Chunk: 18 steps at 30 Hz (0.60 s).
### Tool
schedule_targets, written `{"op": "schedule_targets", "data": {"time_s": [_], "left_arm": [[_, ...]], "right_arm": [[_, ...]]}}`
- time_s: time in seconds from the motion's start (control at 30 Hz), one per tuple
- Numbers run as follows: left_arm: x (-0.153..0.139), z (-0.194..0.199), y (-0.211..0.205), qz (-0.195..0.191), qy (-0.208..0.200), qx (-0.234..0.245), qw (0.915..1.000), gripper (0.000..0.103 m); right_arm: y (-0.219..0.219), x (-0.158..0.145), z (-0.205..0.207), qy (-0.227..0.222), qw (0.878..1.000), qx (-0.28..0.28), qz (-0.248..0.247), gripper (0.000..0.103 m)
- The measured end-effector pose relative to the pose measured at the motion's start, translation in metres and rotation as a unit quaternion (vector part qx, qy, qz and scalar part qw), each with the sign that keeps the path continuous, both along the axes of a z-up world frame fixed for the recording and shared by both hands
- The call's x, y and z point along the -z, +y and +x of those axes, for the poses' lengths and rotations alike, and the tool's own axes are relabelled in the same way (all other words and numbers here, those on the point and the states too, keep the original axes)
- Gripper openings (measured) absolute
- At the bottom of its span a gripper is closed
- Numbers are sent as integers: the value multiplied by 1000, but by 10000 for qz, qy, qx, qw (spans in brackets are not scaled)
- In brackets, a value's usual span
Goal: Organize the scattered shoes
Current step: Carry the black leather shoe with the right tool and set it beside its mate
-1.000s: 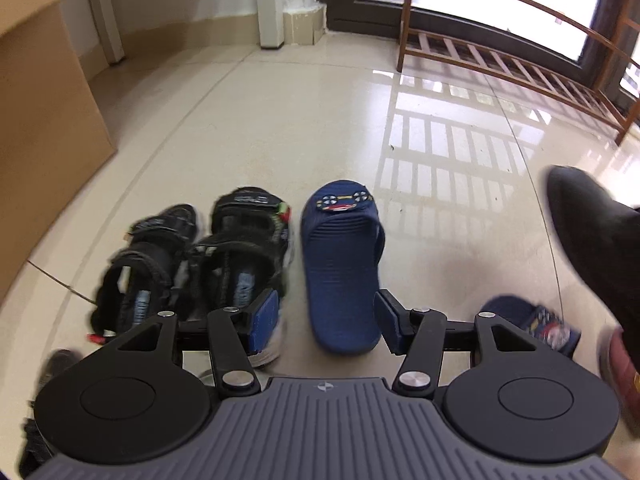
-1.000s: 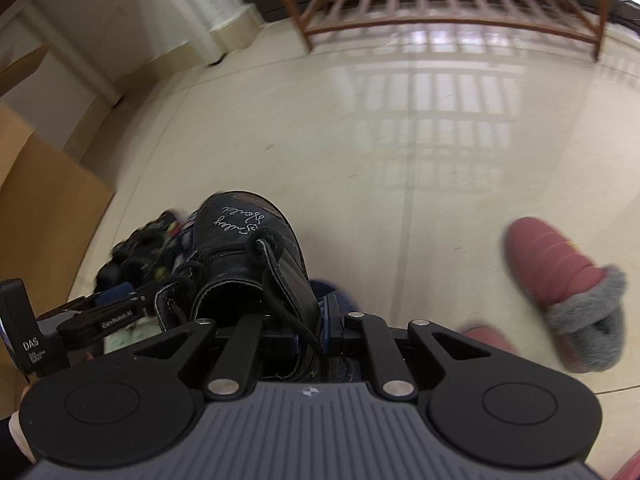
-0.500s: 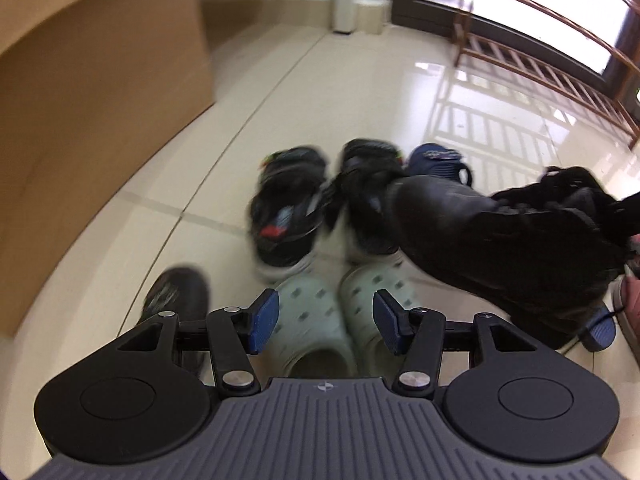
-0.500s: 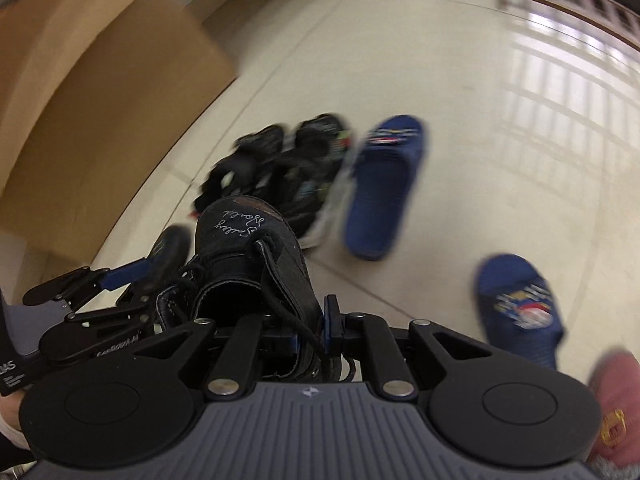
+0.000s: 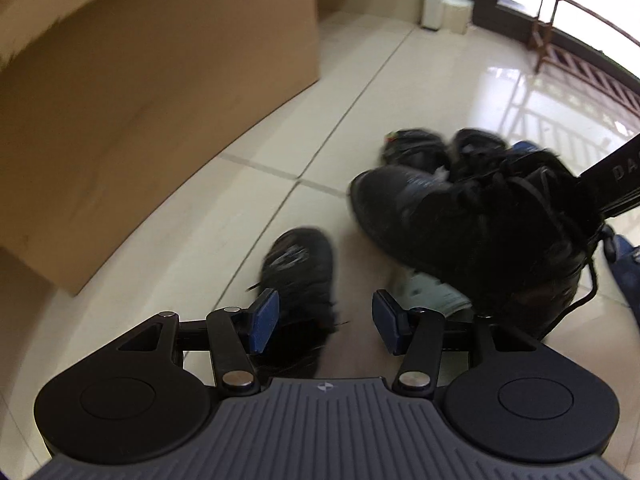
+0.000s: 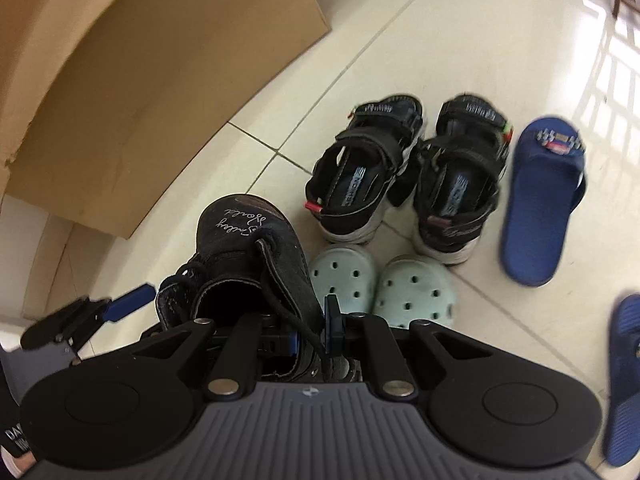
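Each gripper, left (image 5: pixel 324 317) and right (image 6: pixel 310 332), was matte black, with a ribbed grey deck bearing a small round logo, two round black caps, silver screws on angled link arms, blue pads (image 5: pixel 262 316) on the fingers, and white lettering, perhaps "DAS", on its side.

Black boot (image 5: pixel 472 232) aloft — left gripper (image 5: pixel 326 316) agape

black boot (image 6: pixel 248 256) with white script on the toe, pale mint clogs (image 6: pixel 380 288) with holes just ahead of the right tool, black sandals (image 6: pixel 408 172) with red/green accents, solid blue slide (image 6: pixel 536 208), tan cardboard box (image 6: pixel 132 80), cream floor tiles (image 6: pixel 400 32).
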<state>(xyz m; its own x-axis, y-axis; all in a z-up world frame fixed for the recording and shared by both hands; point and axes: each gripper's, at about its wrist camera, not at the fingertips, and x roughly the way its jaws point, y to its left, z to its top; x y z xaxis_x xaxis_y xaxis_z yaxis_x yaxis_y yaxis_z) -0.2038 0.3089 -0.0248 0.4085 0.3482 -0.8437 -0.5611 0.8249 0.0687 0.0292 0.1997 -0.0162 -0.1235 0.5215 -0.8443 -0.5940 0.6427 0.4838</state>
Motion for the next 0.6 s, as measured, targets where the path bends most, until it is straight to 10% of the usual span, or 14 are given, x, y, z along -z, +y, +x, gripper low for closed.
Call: {"op": "schedule_targets", "data": {"time_s": [0.53, 0.6], "left_arm": [[52, 5, 21, -347, 292, -21, 9990, 38], [57, 6, 22, -304, 316, -78, 9990, 25]], "right_arm": [[35, 32, -19, -150, 9996, 171, -179, 13], [38, 34, -20, -135, 9995, 200, -196, 13]]}}
